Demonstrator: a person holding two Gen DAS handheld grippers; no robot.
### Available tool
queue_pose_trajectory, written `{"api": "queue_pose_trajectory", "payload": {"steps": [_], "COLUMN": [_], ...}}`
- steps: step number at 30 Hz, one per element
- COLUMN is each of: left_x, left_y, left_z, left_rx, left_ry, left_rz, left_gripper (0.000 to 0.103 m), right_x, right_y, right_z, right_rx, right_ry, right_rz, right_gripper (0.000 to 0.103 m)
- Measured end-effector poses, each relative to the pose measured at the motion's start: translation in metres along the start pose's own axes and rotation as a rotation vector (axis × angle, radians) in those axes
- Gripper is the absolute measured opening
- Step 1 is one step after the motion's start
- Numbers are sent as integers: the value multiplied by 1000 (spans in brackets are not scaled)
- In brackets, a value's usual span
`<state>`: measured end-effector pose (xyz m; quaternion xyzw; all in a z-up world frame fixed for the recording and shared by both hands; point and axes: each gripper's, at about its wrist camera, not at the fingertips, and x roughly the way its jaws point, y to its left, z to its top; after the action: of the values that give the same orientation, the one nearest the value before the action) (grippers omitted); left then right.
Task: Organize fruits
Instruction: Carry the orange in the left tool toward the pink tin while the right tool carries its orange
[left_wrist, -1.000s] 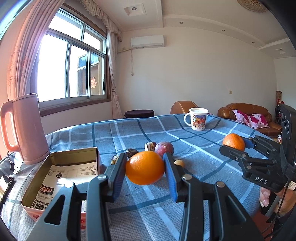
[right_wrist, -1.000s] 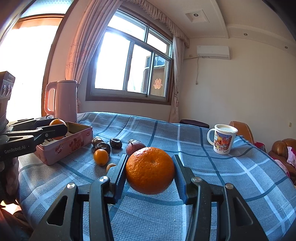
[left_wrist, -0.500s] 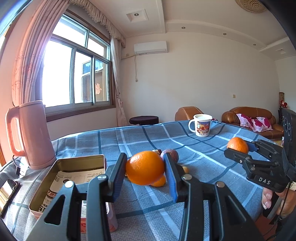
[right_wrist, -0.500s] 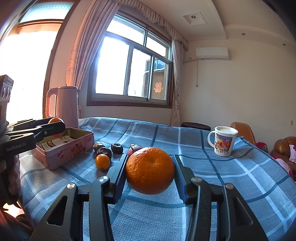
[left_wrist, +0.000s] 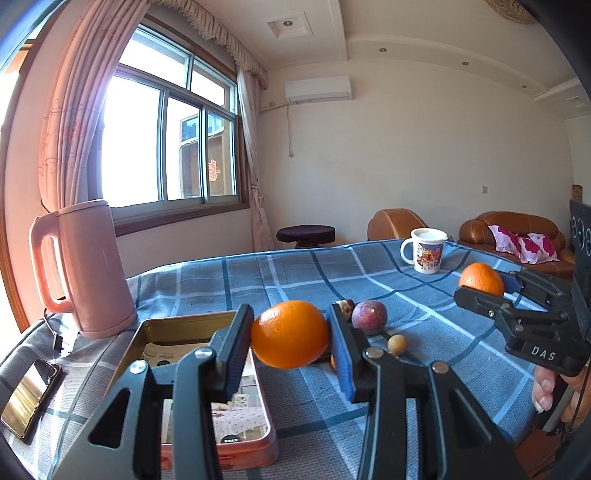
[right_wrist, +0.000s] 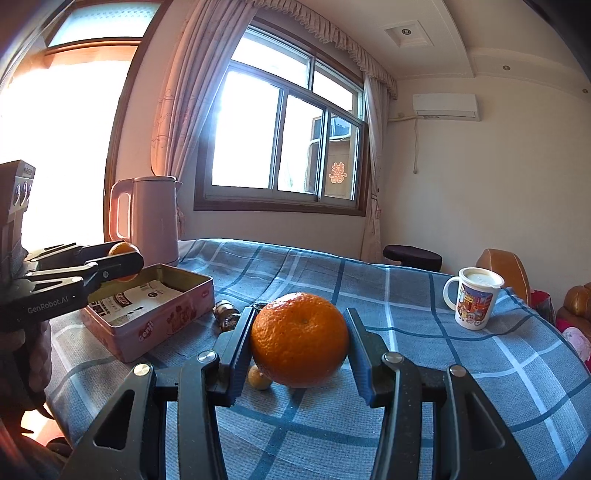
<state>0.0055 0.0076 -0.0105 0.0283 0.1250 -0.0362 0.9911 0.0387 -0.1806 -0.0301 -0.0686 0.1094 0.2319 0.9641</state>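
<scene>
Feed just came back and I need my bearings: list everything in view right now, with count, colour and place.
Oranges: two, orange, one clamped in each gripper above the table.
Tin: one, pink, open, papers inside, by the kettle.
Kettle: one, pink, table's window corner.
Mug: one, white with pictures, far end of table.
Round fruit: one, dark red, mid-table.
Small fruit: one, tan, beside the red one.
Dark pieces: number unclear, brown, next to the tin.
Phone: one, black, table's near edge.
Tablecloth: one, blue checked.
Left gripper: black, shut on an orange.
Right gripper: black, shut on an orange.
</scene>
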Motion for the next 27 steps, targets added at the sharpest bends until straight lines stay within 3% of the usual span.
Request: {"api": "queue_pose_trajectory", "payload": {"steps": [8,14,27], "left_x": [16,28,55], "left_y": [44,70,105], "left_z": [4,6,2], "left_rx": [-48,-80,-101], "left_ry": [79,134,230], "left_rz": [74,89,126], "left_gripper": [42,42,42], "right_x": [27,55,113], "right_y": [27,51,95], "right_z": [33,54,64], "right_rx": [11,-1,-39], "right_ry": [30,71,180], "right_rz": [126,197,267], "right_gripper": [49,49,49]}}
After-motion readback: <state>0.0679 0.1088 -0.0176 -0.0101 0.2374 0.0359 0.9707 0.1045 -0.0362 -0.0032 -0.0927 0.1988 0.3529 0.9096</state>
